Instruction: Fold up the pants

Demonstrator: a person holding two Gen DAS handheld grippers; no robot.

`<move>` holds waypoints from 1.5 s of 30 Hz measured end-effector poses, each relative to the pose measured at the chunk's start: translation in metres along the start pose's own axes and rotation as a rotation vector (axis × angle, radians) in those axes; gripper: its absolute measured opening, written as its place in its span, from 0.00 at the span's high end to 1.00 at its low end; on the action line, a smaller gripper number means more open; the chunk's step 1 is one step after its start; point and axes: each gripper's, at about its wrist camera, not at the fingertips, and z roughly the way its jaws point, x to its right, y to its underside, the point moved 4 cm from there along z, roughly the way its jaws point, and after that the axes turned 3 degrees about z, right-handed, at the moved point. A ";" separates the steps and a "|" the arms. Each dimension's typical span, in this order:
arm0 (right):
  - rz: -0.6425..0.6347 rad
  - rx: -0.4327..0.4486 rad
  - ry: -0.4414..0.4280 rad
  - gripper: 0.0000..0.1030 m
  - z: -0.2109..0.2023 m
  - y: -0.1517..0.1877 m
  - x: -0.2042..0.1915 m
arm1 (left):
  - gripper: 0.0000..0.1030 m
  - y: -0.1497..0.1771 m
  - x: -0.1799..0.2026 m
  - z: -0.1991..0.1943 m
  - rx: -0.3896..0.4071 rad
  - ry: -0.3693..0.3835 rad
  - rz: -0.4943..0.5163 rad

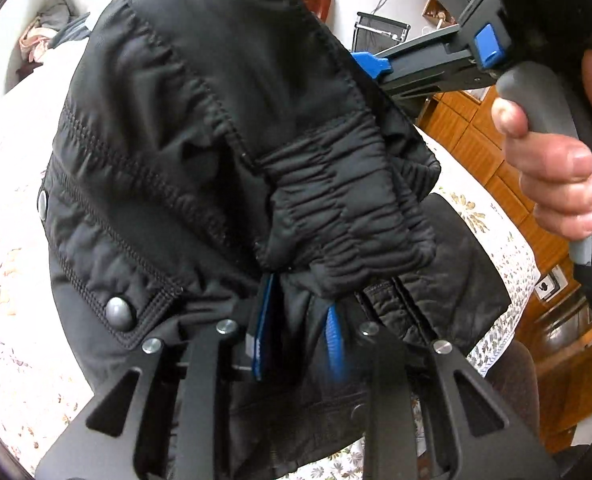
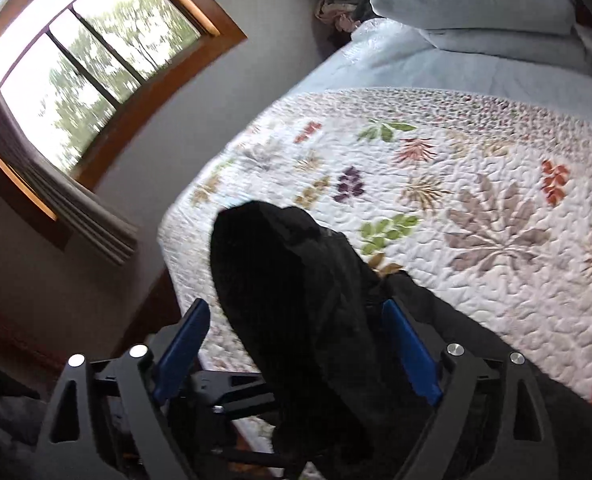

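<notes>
Pants bunched in left claw; window only rightward

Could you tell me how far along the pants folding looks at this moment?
Early. Done: the black pants are lifted clear of the floral quilt. In hand: the left gripper pinches bunched fabric below the elastic waistband; the right gripper stands open around more fabric, so its hold is unclear. Left: no tidy fold shows, and nothing is laid flat yet.

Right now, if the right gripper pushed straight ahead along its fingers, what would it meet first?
The black pants: a bunched fold already sits between the right gripper's open fingers. Past it lies the floral quilt, though depth is hard to judge.
</notes>
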 end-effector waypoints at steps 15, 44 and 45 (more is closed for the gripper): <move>0.082 0.028 -0.066 0.86 -0.001 0.013 0.021 | 0.51 0.010 0.022 -0.001 -0.029 0.001 0.008; 0.645 0.342 -0.133 0.88 -0.189 0.139 0.195 | 0.18 -0.012 0.043 -0.001 -0.042 -0.066 0.015; 0.663 0.345 -0.128 0.88 -0.192 0.145 0.201 | 0.18 -0.012 0.046 0.003 -0.049 -0.069 0.027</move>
